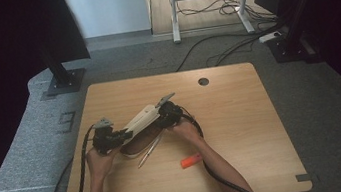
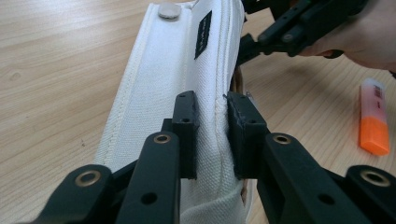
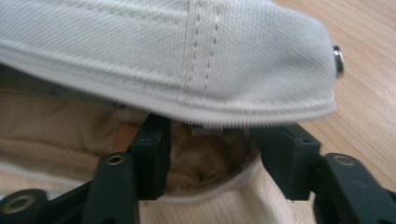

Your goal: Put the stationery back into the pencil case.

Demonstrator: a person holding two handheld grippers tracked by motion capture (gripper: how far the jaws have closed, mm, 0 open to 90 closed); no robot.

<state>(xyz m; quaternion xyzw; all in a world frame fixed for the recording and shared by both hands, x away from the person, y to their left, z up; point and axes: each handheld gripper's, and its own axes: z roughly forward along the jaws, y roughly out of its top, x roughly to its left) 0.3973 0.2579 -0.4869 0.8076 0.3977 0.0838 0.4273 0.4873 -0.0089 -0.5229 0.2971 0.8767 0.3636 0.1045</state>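
Note:
A white canvas pouch [image 1: 140,121] lies slanted on the wooden table [image 1: 242,116], its flap lifted and the dark inside showing. My left gripper [image 1: 122,134] holds its near-left end. In the left gripper view, the left gripper [image 2: 212,119] is shut on a fold of the pouch [image 2: 159,79] along its zip seam. My right gripper [image 1: 158,123] is at the far-right end. In the right gripper view, the right gripper [image 3: 210,135] stands open under the white flap [image 3: 163,51], its jaws reaching into the tan-lined opening [image 3: 51,116] without pressing on anything.
An orange highlighter [image 1: 191,160] [image 2: 374,126] lies on the table near my right forearm. A thin pen [image 1: 148,152] lies just in front of the pouch. A round cable hole [image 1: 203,81] sits near the far edge. Stands and cables are on the floor beyond.

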